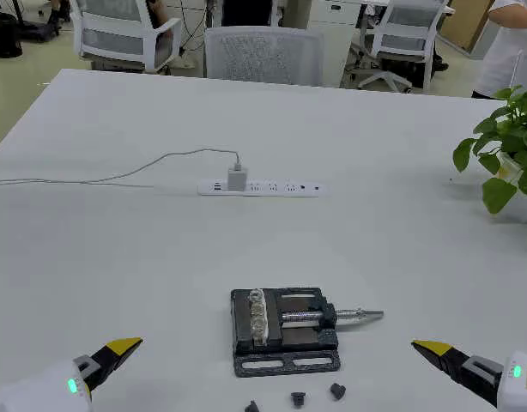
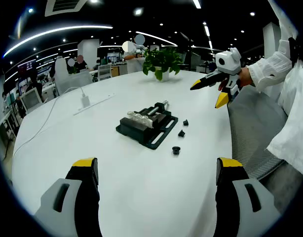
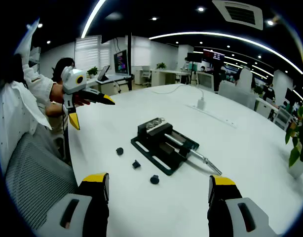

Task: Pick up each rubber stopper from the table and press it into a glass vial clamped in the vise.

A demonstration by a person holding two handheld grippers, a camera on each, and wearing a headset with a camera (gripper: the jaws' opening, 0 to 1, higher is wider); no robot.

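Note:
A black vise (image 1: 281, 335) sits near the table's front edge with clear glass vials (image 1: 258, 316) clamped in it. Three dark rubber stoppers (image 1: 298, 398) lie on the table just in front of it. My left gripper (image 1: 109, 356) hovers low at the left, my right gripper (image 1: 439, 354) low at the right, both apart from the vise. In the left gripper view my left gripper (image 2: 157, 165) stands open and empty, facing the vise (image 2: 147, 123) and the stoppers (image 2: 181, 133). My right gripper (image 3: 158, 180) is open too, with the stoppers (image 3: 136, 163) before the vise (image 3: 164, 140).
A white power strip (image 1: 259, 186) with a plugged charger and a cable trailing left lies behind the vise. A potted plant (image 1: 504, 154) stands at the right edge. Office chairs (image 1: 262, 53) line the far side. The vise's screw handle (image 1: 358, 316) sticks out to the right.

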